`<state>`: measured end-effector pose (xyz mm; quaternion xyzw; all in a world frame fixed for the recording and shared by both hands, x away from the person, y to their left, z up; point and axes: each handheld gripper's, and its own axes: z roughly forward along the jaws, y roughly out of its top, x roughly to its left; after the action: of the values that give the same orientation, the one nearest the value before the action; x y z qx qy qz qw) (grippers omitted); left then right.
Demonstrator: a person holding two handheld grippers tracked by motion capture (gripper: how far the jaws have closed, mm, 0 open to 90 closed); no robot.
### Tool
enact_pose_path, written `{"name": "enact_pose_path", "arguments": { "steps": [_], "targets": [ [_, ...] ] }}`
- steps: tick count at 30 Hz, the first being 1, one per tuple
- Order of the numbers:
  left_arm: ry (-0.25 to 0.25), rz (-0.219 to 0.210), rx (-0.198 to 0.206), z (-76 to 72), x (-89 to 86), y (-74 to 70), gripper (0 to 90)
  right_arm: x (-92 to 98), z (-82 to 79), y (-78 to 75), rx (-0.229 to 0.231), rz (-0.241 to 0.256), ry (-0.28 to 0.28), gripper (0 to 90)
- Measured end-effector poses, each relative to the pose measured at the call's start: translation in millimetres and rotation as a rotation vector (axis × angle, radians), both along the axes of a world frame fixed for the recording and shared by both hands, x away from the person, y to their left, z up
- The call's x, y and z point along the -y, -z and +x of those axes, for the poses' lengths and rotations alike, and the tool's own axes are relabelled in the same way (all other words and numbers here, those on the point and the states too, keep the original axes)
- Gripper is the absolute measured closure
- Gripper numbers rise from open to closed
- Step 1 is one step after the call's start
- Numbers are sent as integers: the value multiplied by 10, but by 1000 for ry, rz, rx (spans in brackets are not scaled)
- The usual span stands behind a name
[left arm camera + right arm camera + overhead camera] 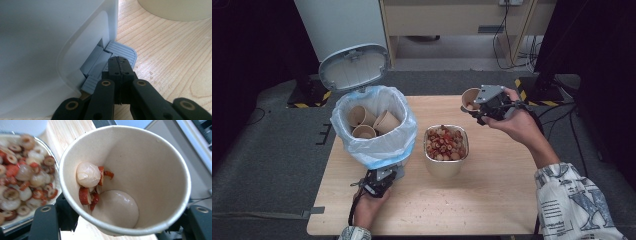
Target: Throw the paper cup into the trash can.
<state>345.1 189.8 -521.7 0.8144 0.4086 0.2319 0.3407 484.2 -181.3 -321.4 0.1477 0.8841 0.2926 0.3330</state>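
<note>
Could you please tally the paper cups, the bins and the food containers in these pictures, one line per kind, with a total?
Paper cups: 4, three in the bin's bag and one clamped in the right gripper.
Pedal bins: 1, lid up, left gripper pressing its pedal.
Food containers: 1, full of fruit pieces.
Total: 6

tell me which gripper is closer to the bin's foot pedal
Left. The left gripper has its shut fingers on the grey pedal at the bin's base. The right gripper is across the table, holding a paper cup.
</note>
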Motion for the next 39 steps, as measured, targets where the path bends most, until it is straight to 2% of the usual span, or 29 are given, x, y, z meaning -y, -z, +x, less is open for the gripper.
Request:
{"name": "enact_pose_path", "arguments": {
  "steps": [12,17,21,24,30,39],
  "targets": [
    [6,-3,-2,3,-2,1,899,96,65,-41,-96,161,-6,308],
    [0,-1,-1,1,-1,0,899,118,82,-82,-153,231,-2,308],
    [-8,-3,-1,-4,2,0,899,123,92,-102,-185,255,-7,308],
    [16,5,1,11,-8,-2,899,126,105,-120,-208,275,-2,308],
    [11,5,2,8,-6,-2,899,124,108,-154,-247,311,4,309],
    [13,4,1,9,-8,-2,899,75,104,-232,-271,367,0,312]
  ]
}}
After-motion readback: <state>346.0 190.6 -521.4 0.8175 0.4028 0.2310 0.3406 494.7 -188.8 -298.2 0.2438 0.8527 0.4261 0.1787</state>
